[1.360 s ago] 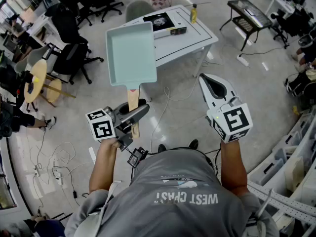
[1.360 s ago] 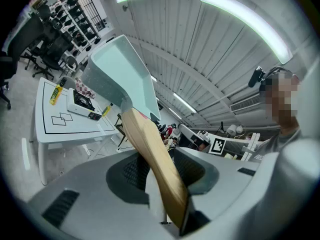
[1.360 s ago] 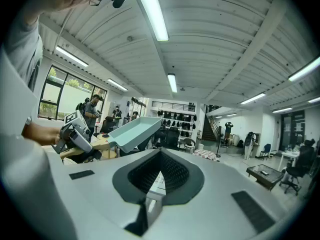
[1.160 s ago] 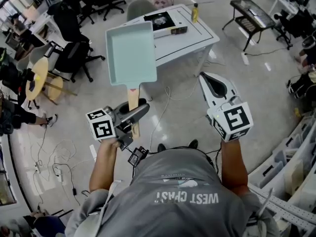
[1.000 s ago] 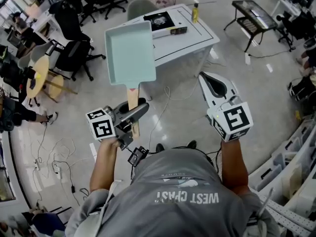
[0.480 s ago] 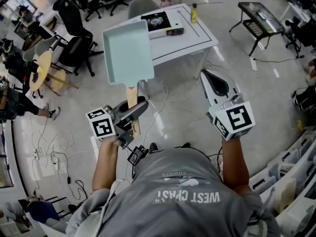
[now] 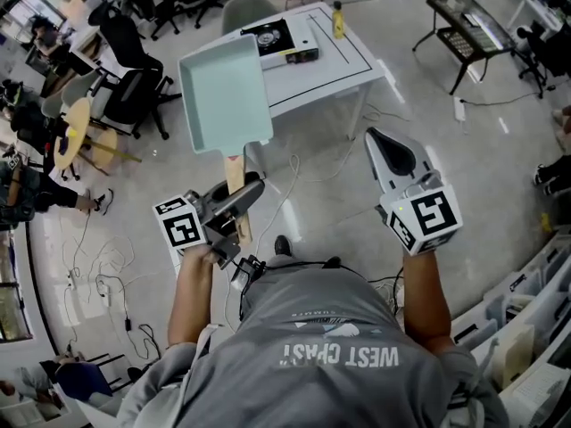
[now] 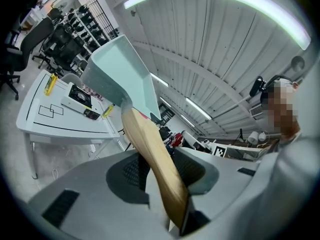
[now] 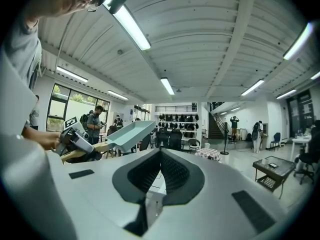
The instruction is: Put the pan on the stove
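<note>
Mint-green pan (image 7: pixel 225 92) held aloft, short of the table (image 7: pixel 350 56).
Left gripper (image 7: pixel 243 194) clamps its wooden handle (image 7: pixel 235 169); right gripper (image 7: pixel 385 145) is pinched closed, empty; stove (image 7: pixel 278 36) sits on the table.

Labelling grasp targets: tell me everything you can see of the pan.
The pan is a pale teal rectangle with raised walls, matte-looking and empty, with a light wooden handle. It is carried in the air, open side up, with the handle pointing back toward the person, and it has not yet reached the white table. Only the left gripper touches it, with its jaws clamped on the handle.
</note>
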The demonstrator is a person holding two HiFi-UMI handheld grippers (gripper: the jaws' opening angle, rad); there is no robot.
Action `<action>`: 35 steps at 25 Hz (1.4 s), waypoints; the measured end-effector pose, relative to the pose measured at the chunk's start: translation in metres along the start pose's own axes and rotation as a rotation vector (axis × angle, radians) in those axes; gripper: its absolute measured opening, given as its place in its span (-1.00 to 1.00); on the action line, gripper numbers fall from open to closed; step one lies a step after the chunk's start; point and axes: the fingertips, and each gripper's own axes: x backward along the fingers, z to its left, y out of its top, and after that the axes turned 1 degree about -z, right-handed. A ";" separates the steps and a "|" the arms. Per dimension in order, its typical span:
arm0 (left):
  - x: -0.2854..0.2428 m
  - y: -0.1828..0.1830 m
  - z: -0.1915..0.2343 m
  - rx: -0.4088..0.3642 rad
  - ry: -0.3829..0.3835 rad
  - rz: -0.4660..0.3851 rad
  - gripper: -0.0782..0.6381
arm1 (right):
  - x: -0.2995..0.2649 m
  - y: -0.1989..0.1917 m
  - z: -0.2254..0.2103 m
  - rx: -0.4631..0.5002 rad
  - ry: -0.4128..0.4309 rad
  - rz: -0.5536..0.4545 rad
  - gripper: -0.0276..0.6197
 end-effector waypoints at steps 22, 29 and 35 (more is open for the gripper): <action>-0.096 0.114 0.141 0.017 -0.095 0.117 -0.37 | -0.105 -0.023 -0.097 -0.034 -0.196 0.112 -0.88; -0.099 0.143 0.176 -0.014 -0.124 0.125 -0.37 | -0.139 -0.028 -0.099 -0.036 -0.232 0.137 -0.88; -0.109 0.159 0.200 0.002 -0.167 0.118 -0.37 | -0.158 -0.042 -0.106 -0.039 -0.277 0.160 -0.88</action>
